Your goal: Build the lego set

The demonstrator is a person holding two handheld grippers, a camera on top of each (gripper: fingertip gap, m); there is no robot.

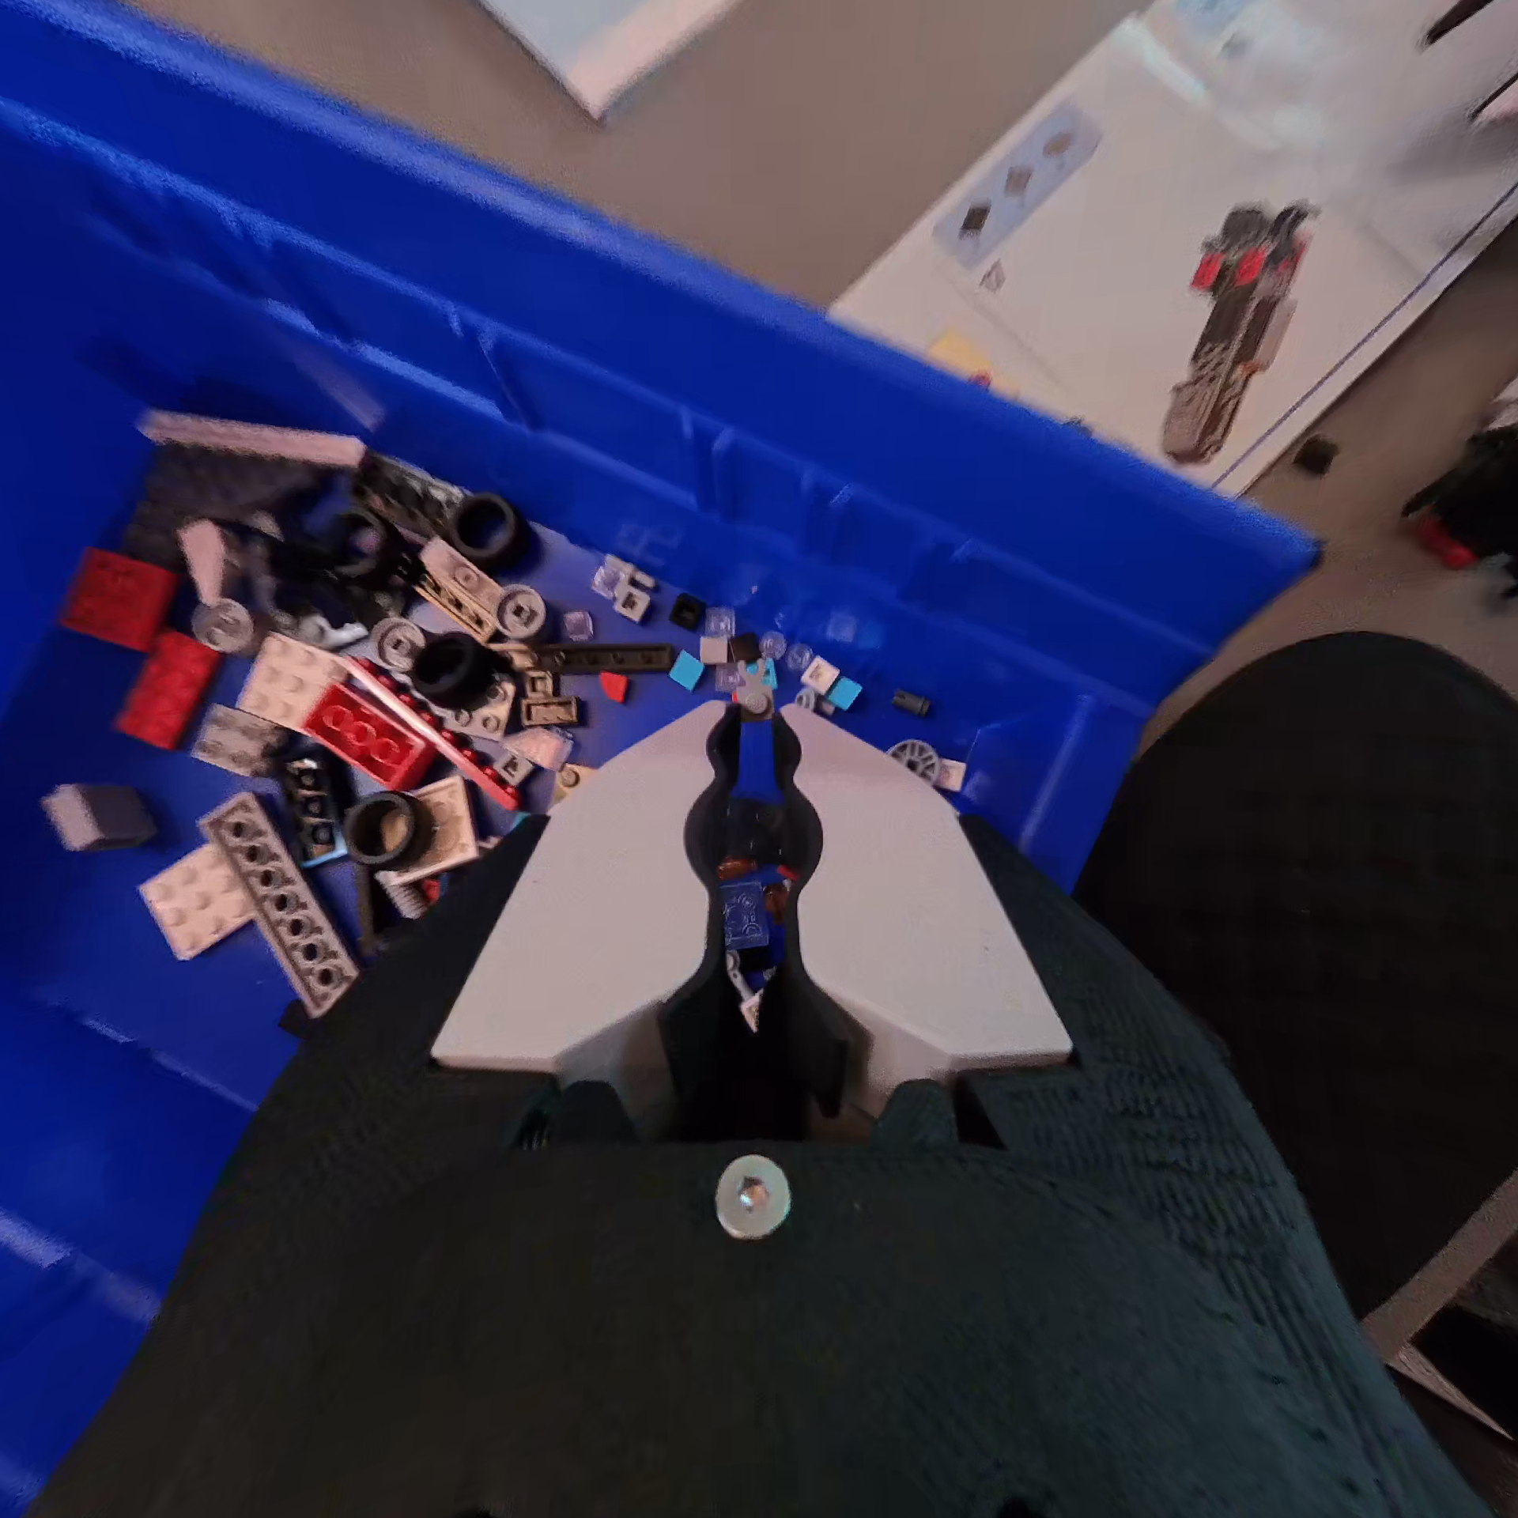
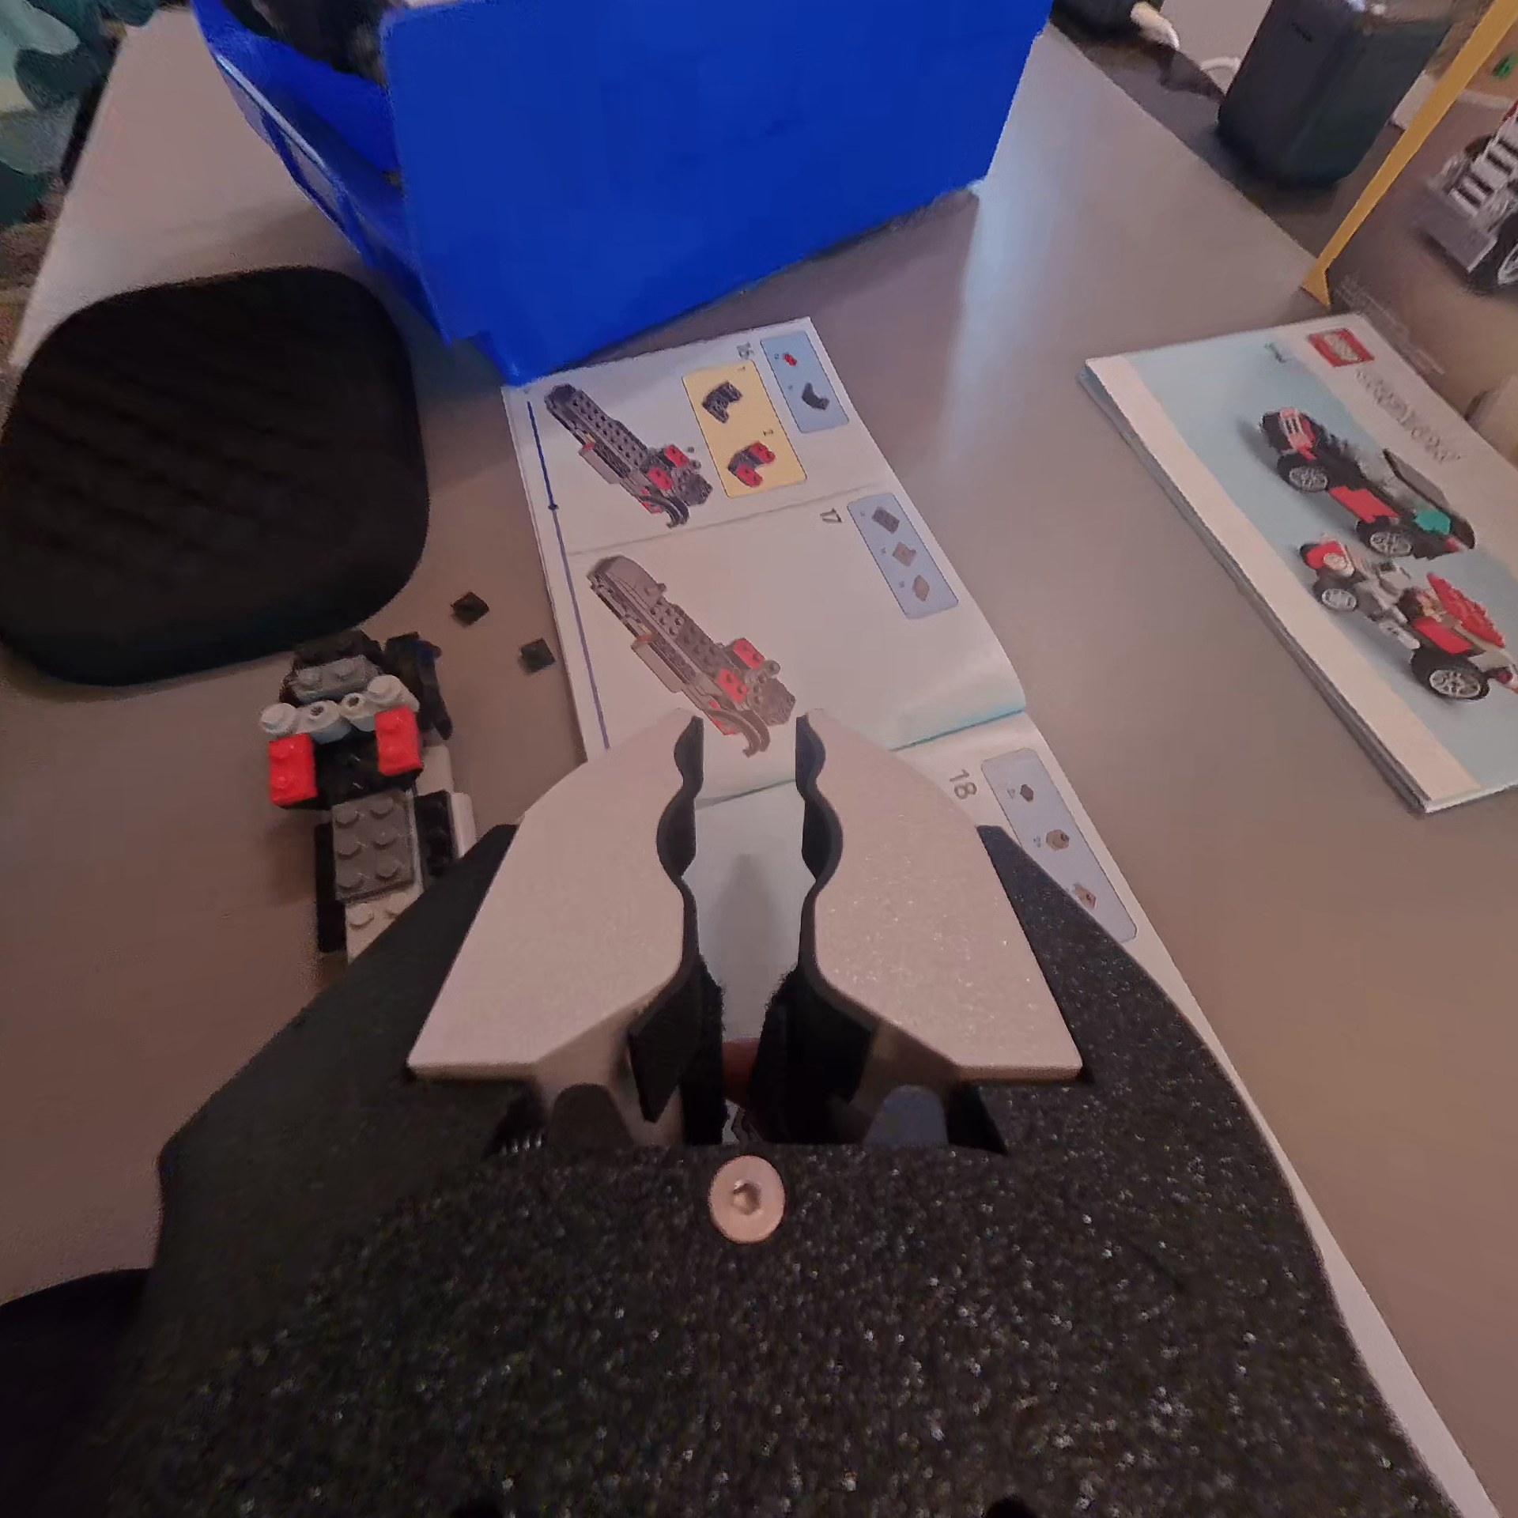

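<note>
The left gripper (image 1: 754, 713) is inside the blue bin (image 1: 739, 394), its tips pinched on a small grey piece (image 1: 752, 698) among the scatter of tiny tiles near the bin's right wall. The larger loose bricks (image 1: 328, 706), red, white and black, lie toward the bin's left side. The view is motion-blurred, so whether the piece is clear of the bin floor cannot be told.

The right gripper (image 2: 749, 727) hangs released, jaws apart and empty, over the open instruction booklet (image 2: 788, 575) in the middle of the table (image 2: 1109, 616). The partly built model (image 2: 361, 788) sits just left of the booklet, with two small black pieces (image 2: 501, 632) beside it.

A pinch this shallow could let the piece flip or slip. Lifting straight up, slowly, clear of the neighbouring tiles seems best, then checking the piece against the booklet's parts box before pressing it onto the model, with the right gripper bracing the model.
</note>
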